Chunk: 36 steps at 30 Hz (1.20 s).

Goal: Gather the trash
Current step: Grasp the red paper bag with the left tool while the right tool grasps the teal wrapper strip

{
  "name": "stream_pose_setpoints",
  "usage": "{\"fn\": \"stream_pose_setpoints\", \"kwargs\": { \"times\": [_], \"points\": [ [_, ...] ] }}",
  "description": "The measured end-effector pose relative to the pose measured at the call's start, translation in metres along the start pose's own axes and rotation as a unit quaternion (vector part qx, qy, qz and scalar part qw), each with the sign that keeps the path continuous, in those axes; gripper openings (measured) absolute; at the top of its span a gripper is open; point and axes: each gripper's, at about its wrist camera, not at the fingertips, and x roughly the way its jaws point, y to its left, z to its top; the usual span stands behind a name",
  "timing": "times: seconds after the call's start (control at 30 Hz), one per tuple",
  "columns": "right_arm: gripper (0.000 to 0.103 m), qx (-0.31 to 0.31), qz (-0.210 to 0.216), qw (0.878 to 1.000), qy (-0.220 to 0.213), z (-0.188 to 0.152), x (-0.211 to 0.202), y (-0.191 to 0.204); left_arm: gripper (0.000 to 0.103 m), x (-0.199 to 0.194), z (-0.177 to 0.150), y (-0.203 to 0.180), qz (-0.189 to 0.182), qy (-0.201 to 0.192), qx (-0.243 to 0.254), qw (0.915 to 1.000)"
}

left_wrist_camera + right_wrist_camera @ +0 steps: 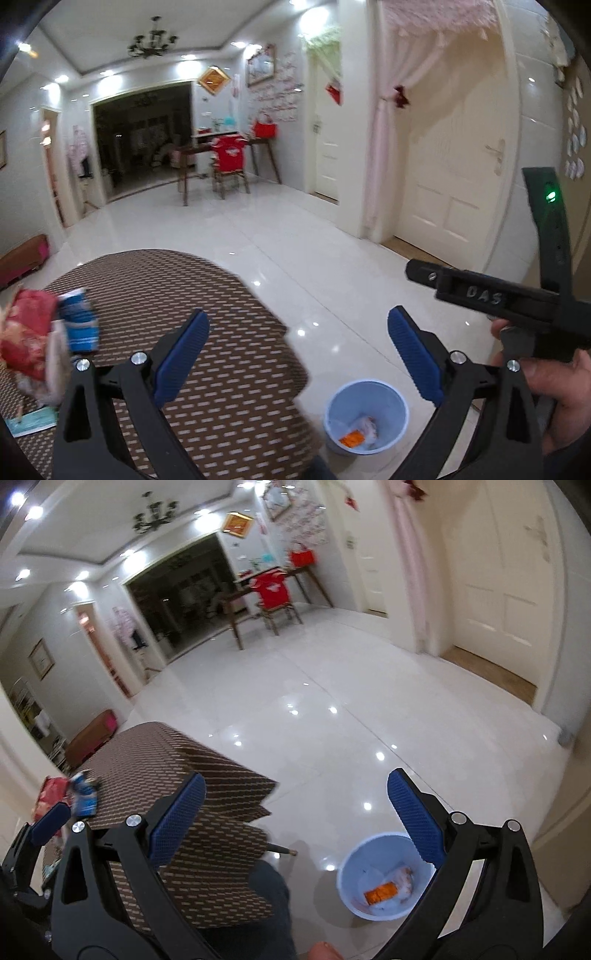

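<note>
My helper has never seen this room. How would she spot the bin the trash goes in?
Start at the table with the brown patterned cloth. On the white tile floor beside its near corner stands the bin, a small round pale-blue bucket. It is the only open container there, with an orange wrapper inside.

Home: chandelier (pixel 151 38), dining table (pixel 221 147), tiled floor (pixel 295 236).

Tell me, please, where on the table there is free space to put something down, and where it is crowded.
The brown patterned tablecloth is bare across its middle and far rounded edge, toward the white tiled floor. The near left edge is crowded: a red patterned bag, a blue and white packet and a pale paper lie together.
</note>
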Motion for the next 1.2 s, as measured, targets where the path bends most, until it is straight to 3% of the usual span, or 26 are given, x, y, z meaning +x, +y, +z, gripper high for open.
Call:
{"fn": "stream_pose_setpoints", "kwargs": {
  "times": [0.17,0.37,0.57,0.67,0.77,0.9,1.03,1.1,1.13,1.2],
  "points": [
    [0.097,-0.043,0.039,0.998,-0.003,0.001,-0.004,0.051,0.096,-0.026,-0.003,0.045,0.049,-0.014,-0.031,0.9982],
    [0.097,-0.098,0.078,0.992,0.008,-0.01,0.002,0.115,0.096,-0.06,-0.012,0.101,0.121,-0.032,-0.07,0.9897],
    [0.097,-0.144,0.107,0.983,0.026,-0.028,0.012,0.176,0.097,-0.093,-0.028,0.172,0.203,-0.048,-0.123,0.9703],
    [0.097,-0.16,0.117,0.98,0.036,-0.041,0.017,0.198,0.098,-0.098,-0.035,0.212,0.248,-0.044,-0.149,0.9561],
    [0.097,-0.176,0.128,0.975,0.046,-0.05,0.025,0.22,0.098,-0.093,-0.041,0.243,0.269,-0.034,-0.167,0.9478],
    [0.097,-0.191,0.137,0.971,0.052,-0.06,0.031,0.239,0.098,-0.073,-0.043,0.274,0.272,-0.007,-0.181,0.9451],
    [0.097,-0.197,0.138,0.969,0.06,-0.067,0.037,0.246,0.098,-0.038,-0.044,0.291,0.242,0.034,-0.186,0.9518],
    [0.097,-0.197,0.137,0.969,0.064,-0.07,0.04,0.248,0.097,-0.029,-0.047,0.286,0.212,0.032,-0.191,0.9581],
    [0.097,-0.196,0.136,0.969,0.066,-0.07,0.04,0.247,0.086,-0.029,-0.047,0.286,0.196,0.025,-0.194,0.961],
    [0.097,-0.196,0.135,0.969,0.071,-0.072,0.044,0.249,0.049,-0.024,-0.047,0.286,0.168,0.026,-0.195,0.966]
  ]
}}
